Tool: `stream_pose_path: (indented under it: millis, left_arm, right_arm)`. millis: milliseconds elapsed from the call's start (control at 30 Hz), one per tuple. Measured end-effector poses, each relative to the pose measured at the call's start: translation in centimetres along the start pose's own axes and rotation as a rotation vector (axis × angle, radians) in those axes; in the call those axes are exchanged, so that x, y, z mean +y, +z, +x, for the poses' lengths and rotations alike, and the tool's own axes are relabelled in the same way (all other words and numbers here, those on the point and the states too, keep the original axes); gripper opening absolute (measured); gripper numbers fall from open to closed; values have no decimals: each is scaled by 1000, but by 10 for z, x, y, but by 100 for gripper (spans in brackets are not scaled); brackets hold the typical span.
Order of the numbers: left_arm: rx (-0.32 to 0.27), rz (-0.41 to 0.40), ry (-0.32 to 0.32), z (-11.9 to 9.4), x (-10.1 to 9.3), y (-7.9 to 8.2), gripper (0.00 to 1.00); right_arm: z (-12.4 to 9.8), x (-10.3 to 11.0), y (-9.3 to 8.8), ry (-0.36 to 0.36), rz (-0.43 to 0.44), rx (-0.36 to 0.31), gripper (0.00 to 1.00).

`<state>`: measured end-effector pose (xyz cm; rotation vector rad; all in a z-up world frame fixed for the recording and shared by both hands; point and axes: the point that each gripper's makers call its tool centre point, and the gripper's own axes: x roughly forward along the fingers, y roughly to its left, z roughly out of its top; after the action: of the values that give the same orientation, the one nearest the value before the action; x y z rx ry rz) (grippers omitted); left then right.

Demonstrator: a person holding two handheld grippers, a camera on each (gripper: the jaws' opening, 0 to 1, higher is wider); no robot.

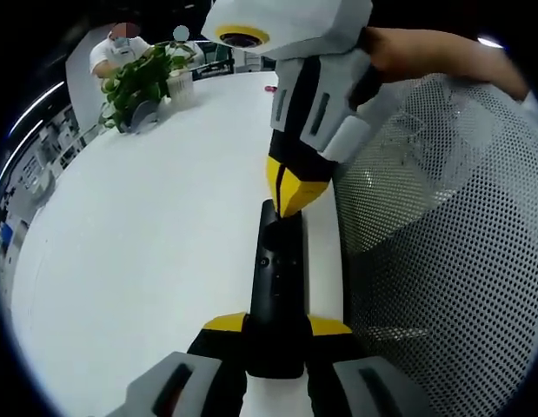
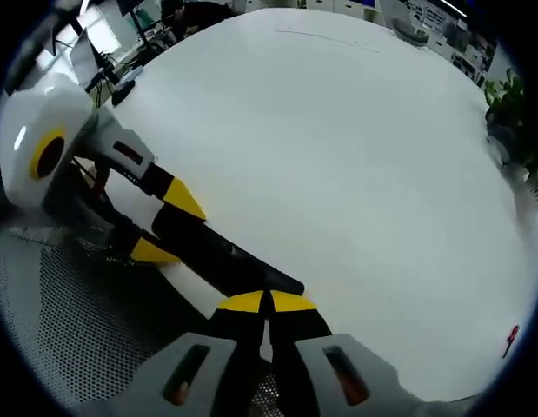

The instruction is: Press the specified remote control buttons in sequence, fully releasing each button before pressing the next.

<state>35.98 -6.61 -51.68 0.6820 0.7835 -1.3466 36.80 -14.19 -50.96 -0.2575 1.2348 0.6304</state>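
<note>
Clamping the remote, the left gripper steadies it; the right gripper's closed tips may slip sideways off its button.

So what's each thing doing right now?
remote control: lying flat at the table edge, gripped at one end.
left gripper: shut on the remote control.
right gripper: shut, tips on the remote's far end.
potted plant: standing upright on the white table.
</note>
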Motion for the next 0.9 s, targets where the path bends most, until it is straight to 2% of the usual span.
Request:
stream_pose_path:
  millis: [167,467,600,900]
  left_arm:
    - [-8,-1,1,0,0,0,24]
    - [1,4,-5,0,0,1,24]
    - [15,6,-4,1,0,1,25]
    - [22,14,-9,1,0,1,25]
  right_arm:
    - [0,1,0,4,25,8,0]
    - [-1,1,0,-14,-29,21,0]
    - [0,0,0,-18,-27,25,0]
    - [0,-1,0,-5,11,13,0]
